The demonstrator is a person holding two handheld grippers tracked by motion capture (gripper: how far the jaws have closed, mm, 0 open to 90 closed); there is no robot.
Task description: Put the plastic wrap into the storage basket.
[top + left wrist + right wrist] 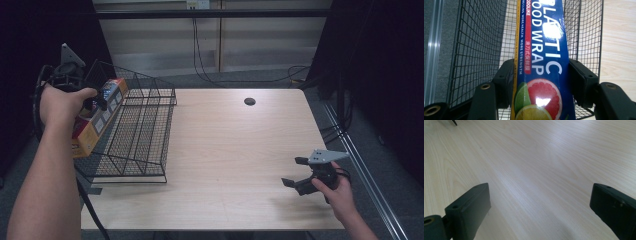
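**Wrap box clamped in my left gripper over the basket**

Wrap box (544,65) sits between my left gripper's (541,75) jaws, which press on its two long sides. It is a long blue carton with white lettering, a yellow edge strip and citrus fruit printed near the jaws. In the left gripper view it runs straight away from me, up the middle of the picture, with black mesh on both sides of it.

From the high view, my left hand (62,102) holds that gripper (97,102) above the table's left edge, near the far left corner. The box (97,122) lies tilted there, its far end over the basket's (145,130) left wall, its near end sticking out past the table edge toward me. I cannot tell whether it touches the wire.

The basket is a black wire rack with dividers, standing along the left edge of the table (235,150), from the far left corner to about the middle of that edge.

My right gripper (298,172) is well apart from all this, near the table's right edge toward the near right corner, held low in my right hand (335,192). Its jaws stand wide apart with nothing between them; in the right gripper view they (540,210) frame bare pale wood.

A small dark hole (249,101) lies near the far edge.
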